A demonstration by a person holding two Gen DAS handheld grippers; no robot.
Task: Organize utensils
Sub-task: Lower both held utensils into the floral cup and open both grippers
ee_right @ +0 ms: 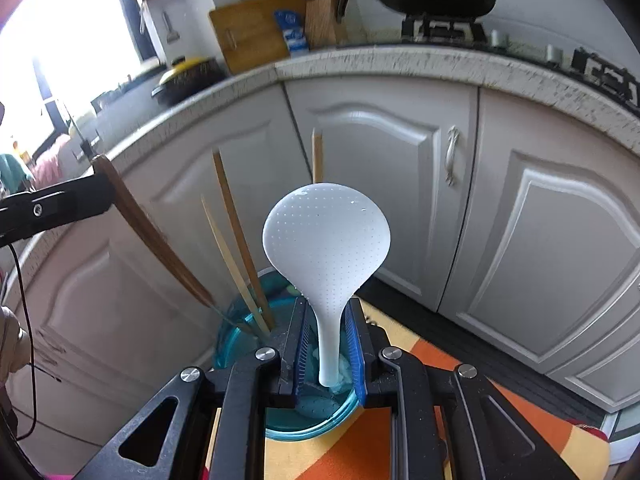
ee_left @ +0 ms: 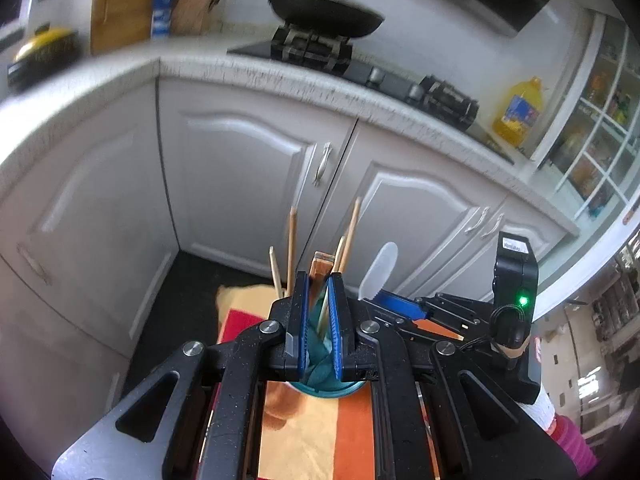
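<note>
We find the right tongs (ee_right: 326,344) closed on the white rice paddle (ee_right: 326,240), handle-down inside the blue holder (ee_right: 240,344). Left tongs (ee_left: 319,320) clamp a brown spatula (ee_right: 152,236) there, beside the chopsticks (ee_right: 236,248), for upright storage.

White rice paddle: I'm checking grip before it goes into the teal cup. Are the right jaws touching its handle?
Touching. In the right wrist view the right gripper has both blue jaws closed against the white rice paddle handle, no gap visible.
</note>
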